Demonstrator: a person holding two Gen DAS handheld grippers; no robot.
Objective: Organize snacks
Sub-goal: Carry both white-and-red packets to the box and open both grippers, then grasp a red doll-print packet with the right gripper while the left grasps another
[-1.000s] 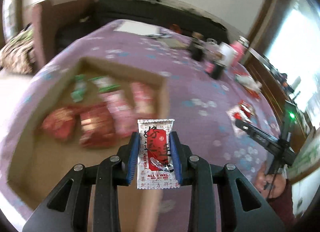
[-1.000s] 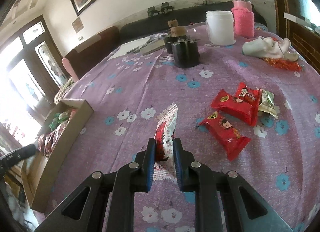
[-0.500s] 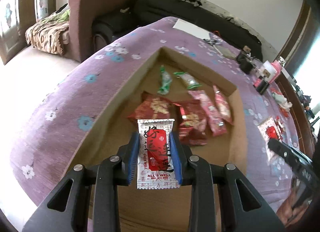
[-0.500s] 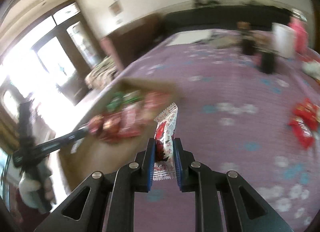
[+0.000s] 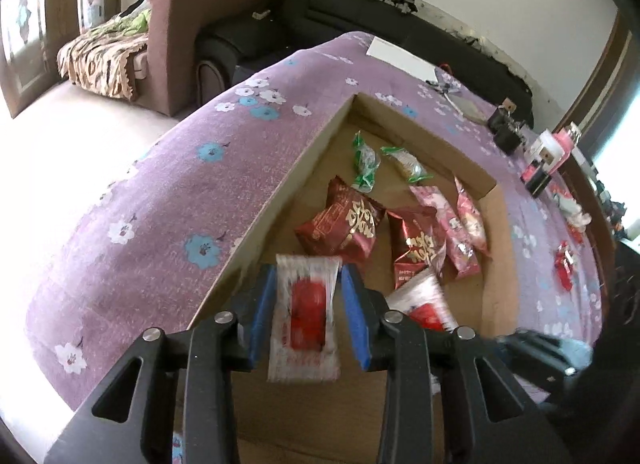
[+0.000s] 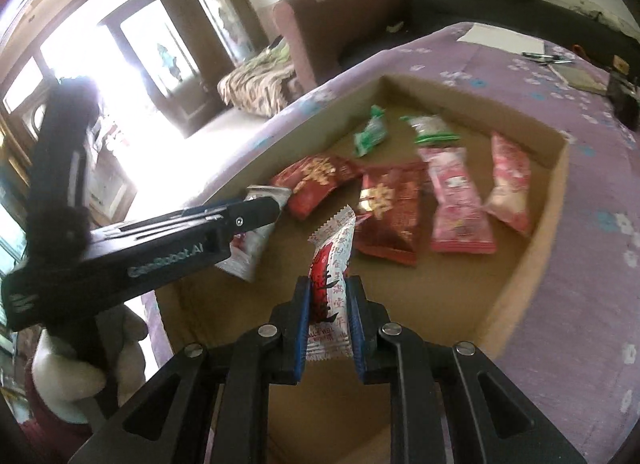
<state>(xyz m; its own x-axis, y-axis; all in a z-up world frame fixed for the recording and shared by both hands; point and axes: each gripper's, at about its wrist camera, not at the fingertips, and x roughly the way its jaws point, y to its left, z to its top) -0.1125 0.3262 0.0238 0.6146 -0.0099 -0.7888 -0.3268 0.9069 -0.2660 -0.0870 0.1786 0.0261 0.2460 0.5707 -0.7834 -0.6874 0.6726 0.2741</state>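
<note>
Two white-and-red snack packets are in play, one in each tool. In the left wrist view, the left tool (image 5: 308,314) hangs over the near end of a shallow cardboard box (image 5: 424,132) that lies on the purple flowered bench (image 5: 160,192). Its blue pads stand a little apart on either side of the blurred left packet (image 5: 306,318), with a thin gap showing at each pad, so I cannot tell whether the grip is firm or just loosened. Further into the box lie two dark red snack bags (image 5: 346,222), two pink packets (image 5: 460,224) toward the right wall, and two green-wrapped sweets (image 5: 366,162) near the far corner. The right packet (image 5: 424,298) shows blurred just right of the left tool. More red snacks (image 5: 564,264) lie on the cloth beyond the box's right wall.

In the right wrist view, the right tool (image 6: 328,318) is closed tight on the lower half of its upright packet (image 6: 330,268), over the near middle of the box (image 6: 556,192). The left tool (image 6: 264,206) reaches in from the left, with its packet (image 6: 246,254) hanging below the fingers near the left wall. The red bags (image 6: 390,208), pink packets (image 6: 456,200) and green sweets (image 6: 372,130) lie beyond, toward the far corner.
</note>
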